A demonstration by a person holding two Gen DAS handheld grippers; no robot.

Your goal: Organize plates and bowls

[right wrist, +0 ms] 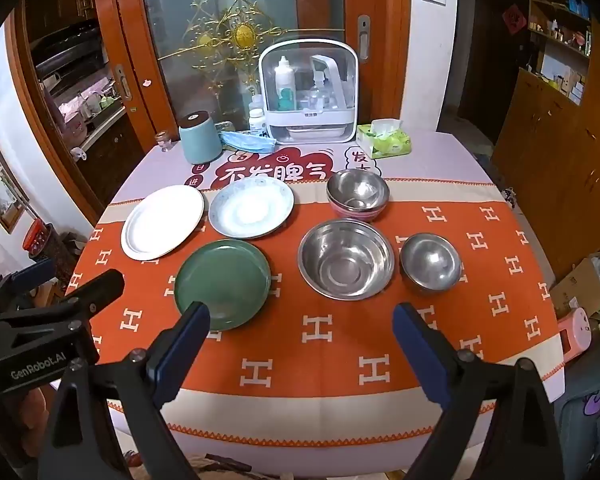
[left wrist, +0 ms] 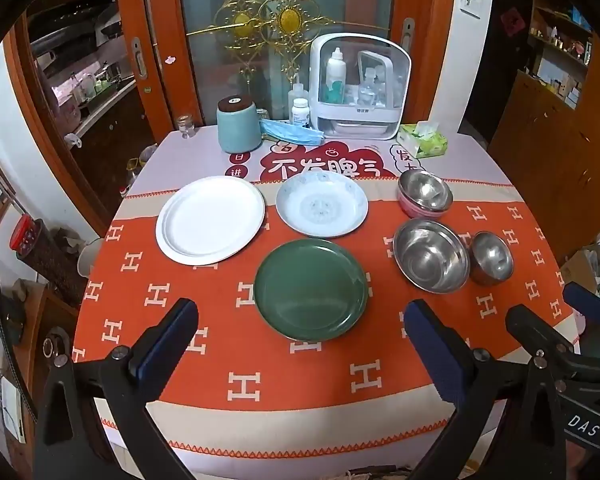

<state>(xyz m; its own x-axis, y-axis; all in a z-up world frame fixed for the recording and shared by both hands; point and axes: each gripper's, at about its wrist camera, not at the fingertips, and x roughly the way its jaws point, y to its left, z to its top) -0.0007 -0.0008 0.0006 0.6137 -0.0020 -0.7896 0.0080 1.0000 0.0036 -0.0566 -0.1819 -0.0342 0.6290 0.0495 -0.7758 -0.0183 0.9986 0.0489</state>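
L tongs point(left wrist: 300, 344) apart, green plate point(left wrist: 311, 289) just ahead | R tongs point(right wrist: 300, 340) apart, steel bowls point(right wrist: 346, 258) ahead

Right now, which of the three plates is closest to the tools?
The green plate, alone in the front row; the white and patterned plates sit behind it.

White plate point(left wrist: 210, 220), flat, far left of left tool. Pale blue patterned plate point(left wrist: 322, 204) just beside it, straight ahead. Green plate point(left wrist: 311, 289) nearest, btwn left tool's tips. Steel bowl nested in pink bowl point(right wrist: 357, 196), far; big steel bowl point(right wrist: 346, 258) & small steel bowl point(right wrist: 430, 263) side by side ahead of right tool. All upright, empty.
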